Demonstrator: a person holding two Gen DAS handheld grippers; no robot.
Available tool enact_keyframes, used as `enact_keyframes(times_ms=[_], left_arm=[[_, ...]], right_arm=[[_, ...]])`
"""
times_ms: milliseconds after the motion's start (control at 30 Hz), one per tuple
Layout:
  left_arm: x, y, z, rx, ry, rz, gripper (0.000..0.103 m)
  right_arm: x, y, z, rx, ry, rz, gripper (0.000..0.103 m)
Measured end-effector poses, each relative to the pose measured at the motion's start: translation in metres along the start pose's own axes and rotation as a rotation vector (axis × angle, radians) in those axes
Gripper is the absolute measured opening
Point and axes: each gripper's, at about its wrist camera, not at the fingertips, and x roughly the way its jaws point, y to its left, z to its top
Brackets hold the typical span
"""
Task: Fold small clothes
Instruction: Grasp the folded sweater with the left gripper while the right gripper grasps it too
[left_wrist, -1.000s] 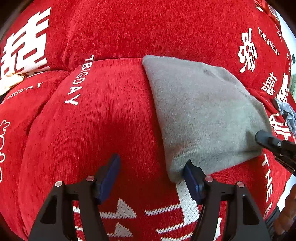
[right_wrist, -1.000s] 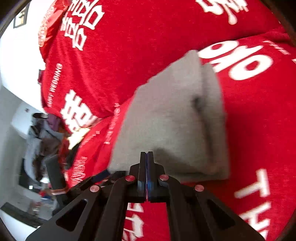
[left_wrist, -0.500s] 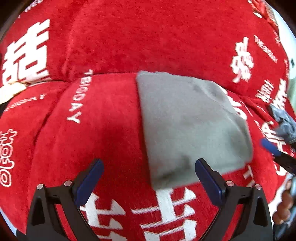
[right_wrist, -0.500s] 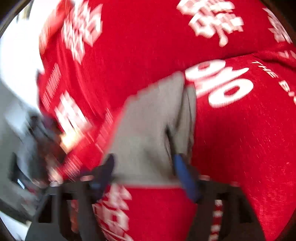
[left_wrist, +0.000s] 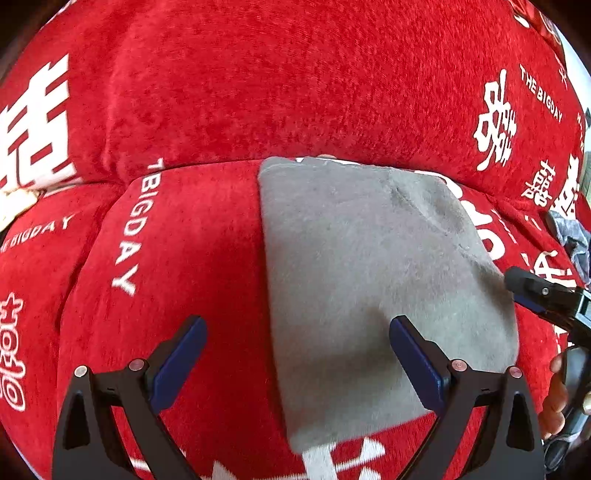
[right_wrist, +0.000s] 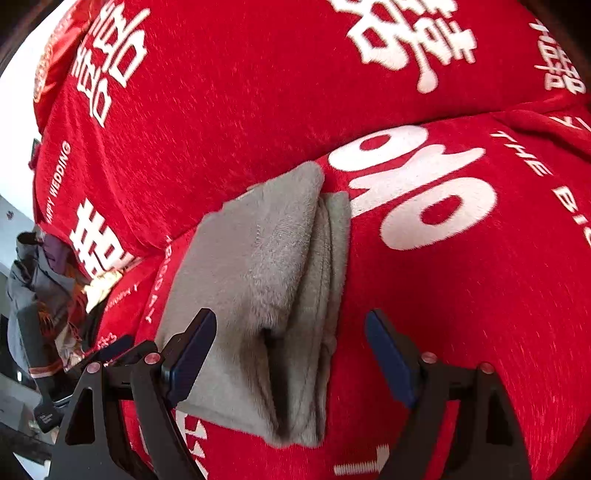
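Item: grey fleece garment (left_wrist: 373, 280), folded into a compact rectangle, lying flat on the seat of the red printed sofa cover (left_wrist: 207, 229), its stacked edges facing our right side. Left gripper (left_wrist: 297, 363): jaws wide apart, holding nothing; a second ago they stood narrower at the garment's near corner. Right gripper (right_wrist: 291, 360): jaws spread, empty above the layered edge; a second ago it was pinched closed there. We judge both releases as marking this fold complete. Noted nearby: clothing pile (right_wrist: 44, 280).
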Motion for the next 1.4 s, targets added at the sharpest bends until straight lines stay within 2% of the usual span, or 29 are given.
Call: enact_keyframes(times_ms=[300, 600, 833, 867, 900, 933, 1000, 1033, 1067, 1133, 1300, 1400], left_arm=[[0.034, 0.002, 0.017, -0.010, 0.057, -0.038, 0.099], [0.070, 0.037, 0.028, -0.186, 0.187, -0.266, 0.099], [0.083, 0.028, 0.041, -0.192, 0.235, -0.360, 0.100], [0.085, 0.025, 0.043, -0.191, 0.237, -0.355, 0.096], [0.086, 0.021, 0.045, -0.184, 0.234, -0.340, 0.091], [0.085, 0.018, 0.046, -0.174, 0.230, -0.322, 0.079], [0.080, 0.016, 0.048, -0.163, 0.217, -0.320, 0.061], [0.075, 0.018, 0.048, -0.161, 0.209, -0.325, 0.048], [0.071, 0.021, 0.048, -0.161, 0.205, -0.333, 0.043], [0.059, 0.024, 0.047, -0.152, 0.202, -0.332, 0.040], [0.023, 0.026, 0.036, -0.099, 0.170, -0.283, 0.040], [-0.004, 0.042, 0.024, -0.119, 0.152, -0.310, 0.040]], right_arm=[[0.033, 0.000, 0.016, -0.009, 0.078, -0.010, 0.085], [0.054, -0.005, 0.023, 0.026, 0.109, 0.033, 0.085], [0.072, 0.001, 0.027, 0.010, 0.121, 0.091, 0.086], [0.074, 0.005, 0.026, -0.004, 0.126, 0.093, 0.084], [0.076, 0.009, 0.026, -0.026, 0.133, 0.085, 0.074], [0.077, 0.013, 0.025, -0.039, 0.141, 0.074, 0.068], [0.073, 0.023, 0.025, -0.066, 0.128, 0.057, 0.051], [0.067, 0.028, 0.026, -0.082, 0.113, 0.051, 0.048], [0.063, 0.033, 0.026, -0.096, 0.102, 0.048, 0.045], [0.053, 0.048, 0.024, -0.138, 0.081, 0.027, 0.044], [0.026, 0.090, 0.011, -0.227, 0.056, 0.010, 0.043], [0.007, 0.107, -0.003, -0.252, 0.040, 0.022, 0.043]])
